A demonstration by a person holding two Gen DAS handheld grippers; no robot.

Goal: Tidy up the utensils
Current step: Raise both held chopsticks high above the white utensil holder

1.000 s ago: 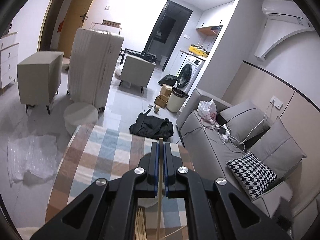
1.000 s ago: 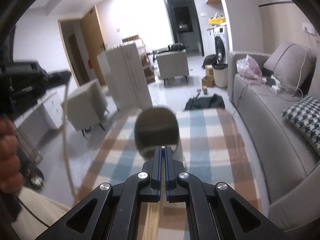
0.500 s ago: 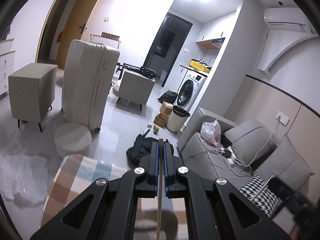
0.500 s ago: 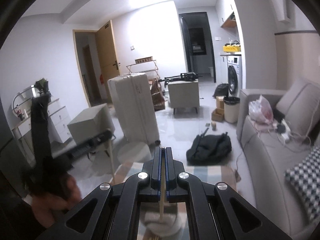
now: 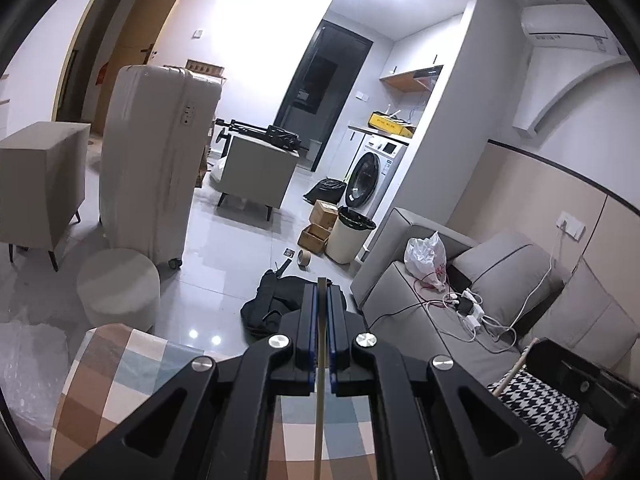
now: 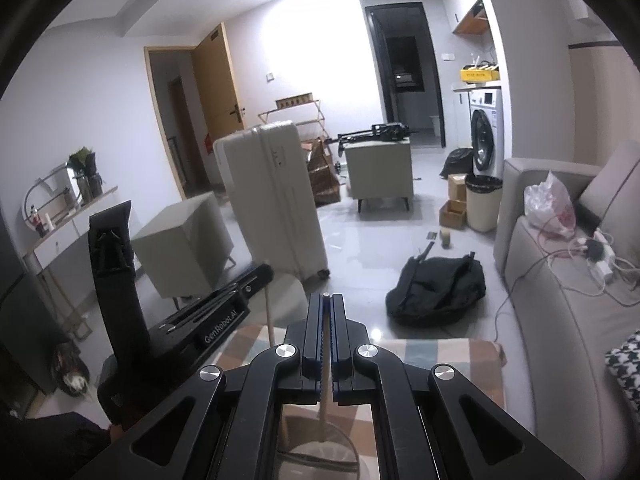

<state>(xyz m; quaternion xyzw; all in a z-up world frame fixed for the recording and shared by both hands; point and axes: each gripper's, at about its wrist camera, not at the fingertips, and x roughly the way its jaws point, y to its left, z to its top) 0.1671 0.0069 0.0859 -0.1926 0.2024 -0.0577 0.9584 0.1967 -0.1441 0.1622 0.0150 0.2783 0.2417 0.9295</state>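
Checkered desk point(image 5: 112, 364) ending at twelve o'clock, open floor beyond. Left tongs point(image 5: 321, 292) clamping a chopstick point(image 5: 319, 420) upright; right tongs point(image 6: 327, 300) pinching another stick point(image 6: 325, 392), glass point(image 6: 320, 456) below.

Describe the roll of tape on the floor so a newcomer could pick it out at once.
Start at the grey sofa and look to the floor past its near armrest, where a cream waste bin stands beside some cardboard boxes. The roll of tape lies on the tiles just in front of them: a small tan ring, the only round, hollow item there.
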